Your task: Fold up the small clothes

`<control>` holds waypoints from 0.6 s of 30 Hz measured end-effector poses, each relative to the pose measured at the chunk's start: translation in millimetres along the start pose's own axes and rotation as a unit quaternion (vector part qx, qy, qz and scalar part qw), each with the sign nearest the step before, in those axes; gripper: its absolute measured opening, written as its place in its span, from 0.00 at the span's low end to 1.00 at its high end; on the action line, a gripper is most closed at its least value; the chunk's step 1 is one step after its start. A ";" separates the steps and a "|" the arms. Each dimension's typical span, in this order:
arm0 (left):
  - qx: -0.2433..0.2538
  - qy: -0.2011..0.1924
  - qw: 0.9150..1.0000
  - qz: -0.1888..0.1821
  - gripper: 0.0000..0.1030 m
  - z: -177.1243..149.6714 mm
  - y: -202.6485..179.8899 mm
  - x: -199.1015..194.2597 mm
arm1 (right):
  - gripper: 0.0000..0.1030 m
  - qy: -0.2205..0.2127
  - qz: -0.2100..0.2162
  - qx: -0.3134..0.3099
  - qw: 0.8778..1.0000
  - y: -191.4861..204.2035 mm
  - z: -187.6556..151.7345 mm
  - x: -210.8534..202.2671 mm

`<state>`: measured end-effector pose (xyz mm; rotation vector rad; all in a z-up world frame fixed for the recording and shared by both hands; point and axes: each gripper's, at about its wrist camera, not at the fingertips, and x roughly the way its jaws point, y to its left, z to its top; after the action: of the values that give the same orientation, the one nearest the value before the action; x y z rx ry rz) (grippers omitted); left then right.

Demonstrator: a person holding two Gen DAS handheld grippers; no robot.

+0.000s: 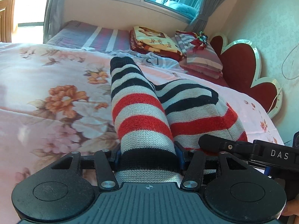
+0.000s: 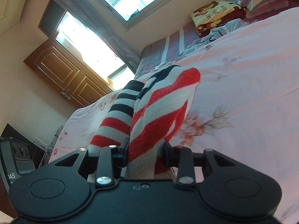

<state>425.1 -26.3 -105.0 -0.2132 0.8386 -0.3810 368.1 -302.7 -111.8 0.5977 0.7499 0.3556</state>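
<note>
A small knitted sweater (image 1: 142, 112) with red, grey and black stripes lies on the pink floral bedspread (image 1: 56, 97). My left gripper (image 1: 147, 156) is shut on one sleeve of it, which stretches away from the jaws. My right gripper (image 2: 145, 153) is shut on another part of the same sweater (image 2: 158, 115), bunched and tilted between the jaws. The right gripper's body also shows in the left wrist view (image 1: 252, 153), close beside the left one.
Folded blankets (image 1: 157, 41) and striped pillows (image 1: 201, 56) are stacked at the head of the bed by a red headboard (image 1: 241, 63). A light blue garment (image 1: 155, 59) lies beyond the sweater. A window and a wooden door (image 2: 63, 74) lie past the bed.
</note>
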 end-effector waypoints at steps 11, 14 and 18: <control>0.005 -0.012 0.999 0.036 0.52 26.9 183.6 -40.9 | 0.32 0.006 0.028 0.008 1.000 124.4 -53.2 123.8; -0.002 -0.013 0.999 0.048 0.52 28.3 221.5 -36.0 | 0.32 0.018 0.028 0.011 0.999 141.3 -64.5 158.5; -0.005 -0.011 0.996 0.083 0.52 13.3 263.8 -18.8 | 0.32 0.044 0.001 0.003 0.999 147.1 -77.0 197.7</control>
<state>488.0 222.3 -170.9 -0.1557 0.8303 -0.2178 434.3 -59.9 -169.4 0.5914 0.8360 0.3839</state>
